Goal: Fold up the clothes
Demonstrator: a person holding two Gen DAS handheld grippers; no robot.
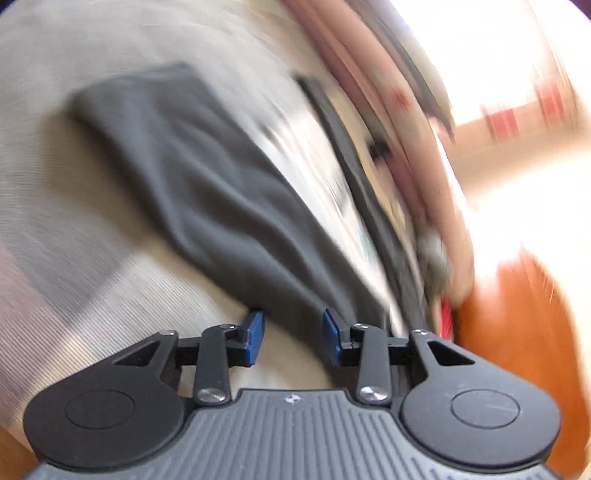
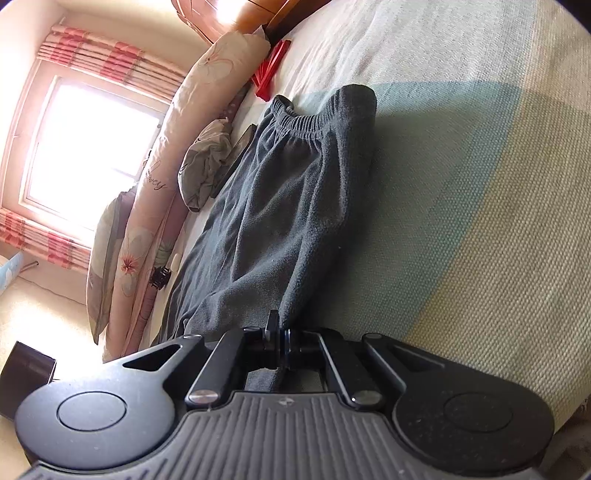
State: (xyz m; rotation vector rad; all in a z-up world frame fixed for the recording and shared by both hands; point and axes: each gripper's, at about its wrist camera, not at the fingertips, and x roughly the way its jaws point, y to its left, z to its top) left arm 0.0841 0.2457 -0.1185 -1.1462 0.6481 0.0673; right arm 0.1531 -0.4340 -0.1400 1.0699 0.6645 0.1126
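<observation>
Dark grey fleece trousers (image 2: 280, 206) lie lengthwise on the striped bedsheet (image 2: 480, 221), with the elastic waistband (image 2: 299, 123) at the far end. My right gripper (image 2: 279, 332) is shut on the near edge of the trousers, cloth pinched between its pads. The left wrist view is motion-blurred. It shows the same trousers (image 1: 207, 177) stretching away up and to the left. My left gripper (image 1: 293, 339) stands open just short of their near corner. Only sheet (image 1: 55, 166) shows between its blue pads (image 1: 255, 338), and the cloth edge lies against the tip of the right finger.
A rolled floral quilt (image 2: 147, 206) runs along the bed's far side. By it lie a crumpled grey cloth (image 2: 207, 162), a dark flat device (image 2: 236, 155), a red object (image 2: 271, 72) and a black hair clip (image 2: 160, 277). A wooden headboard (image 2: 258, 14) lies beyond. A black box (image 2: 26, 365) stands on the floor.
</observation>
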